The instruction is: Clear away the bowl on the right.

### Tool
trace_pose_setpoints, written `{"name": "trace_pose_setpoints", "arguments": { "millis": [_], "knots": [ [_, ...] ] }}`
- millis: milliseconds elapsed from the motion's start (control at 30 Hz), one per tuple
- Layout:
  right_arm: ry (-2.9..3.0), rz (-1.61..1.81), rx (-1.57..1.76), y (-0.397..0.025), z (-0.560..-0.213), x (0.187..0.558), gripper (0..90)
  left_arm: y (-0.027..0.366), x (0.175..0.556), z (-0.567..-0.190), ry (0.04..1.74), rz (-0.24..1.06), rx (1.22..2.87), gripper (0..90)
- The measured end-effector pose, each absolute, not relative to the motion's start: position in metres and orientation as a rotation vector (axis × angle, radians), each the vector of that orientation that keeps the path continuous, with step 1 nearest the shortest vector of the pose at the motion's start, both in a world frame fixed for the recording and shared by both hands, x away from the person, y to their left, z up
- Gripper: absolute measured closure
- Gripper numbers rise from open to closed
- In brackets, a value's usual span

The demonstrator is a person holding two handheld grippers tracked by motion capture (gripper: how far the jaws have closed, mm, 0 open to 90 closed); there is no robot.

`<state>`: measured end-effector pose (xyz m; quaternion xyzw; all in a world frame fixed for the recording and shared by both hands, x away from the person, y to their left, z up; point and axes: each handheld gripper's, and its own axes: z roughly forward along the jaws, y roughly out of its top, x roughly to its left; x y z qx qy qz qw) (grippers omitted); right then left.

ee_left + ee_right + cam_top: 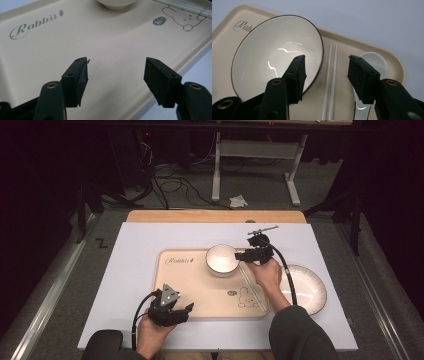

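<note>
Pale lavender covers the tabletop (pixel 135 270), and on it lies a beige tray (pixel 200 290) printed with the word "Rabbit" and a small rabbit drawing. Off the tray's right edge, on the tabletop, rests a white plate (pixel 307 287) with a ribbed rim.

At the far side of the tray stands a white bowl (pixel 221 260) with a thin dark line around its lip; it is empty. Just to its right, a pair of white chopsticks (pixel 251 287) lies along the tray's right side, and in the right gripper view a white spoon (pixel 373 62) lies beyond them near the tray's corner.

The right gripper (pixel 246 255) hovers at the bowl's right rim. Its jaws stand wide, one over the bowl's inner wall and the other over the spoon, with the chopsticks in the gap between them; they hold nothing.

The left gripper (pixel 189 308) is held low at the tray's near edge, well apart from the bowl. Its jaws are also wide and empty, pointing across bare tray.
</note>
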<state>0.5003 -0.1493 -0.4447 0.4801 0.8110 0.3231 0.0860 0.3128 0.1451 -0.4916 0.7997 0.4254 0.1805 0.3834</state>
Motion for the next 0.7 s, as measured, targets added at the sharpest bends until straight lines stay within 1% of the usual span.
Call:
{"name": "trace_pose_setpoints", "arguments": {
  "millis": [167,333,700],
  "knots": [
    [2.442,0.958,1.389,-0.151,-0.436,0.491,46.1,0.142,0.315,-0.491,1.068,0.466,2.044,34.5],
    [2.416,1.023,1.384,-0.159,-0.43,0.482,46.3,0.139,0.318,-0.491,1.062,0.452,2.041,33.6],
    [2.394,0.988,1.359,-0.179,-0.425,0.462,46.6,0.132,0.323,-0.491,1.029,0.44,2.06,33.2]
  ]
}}
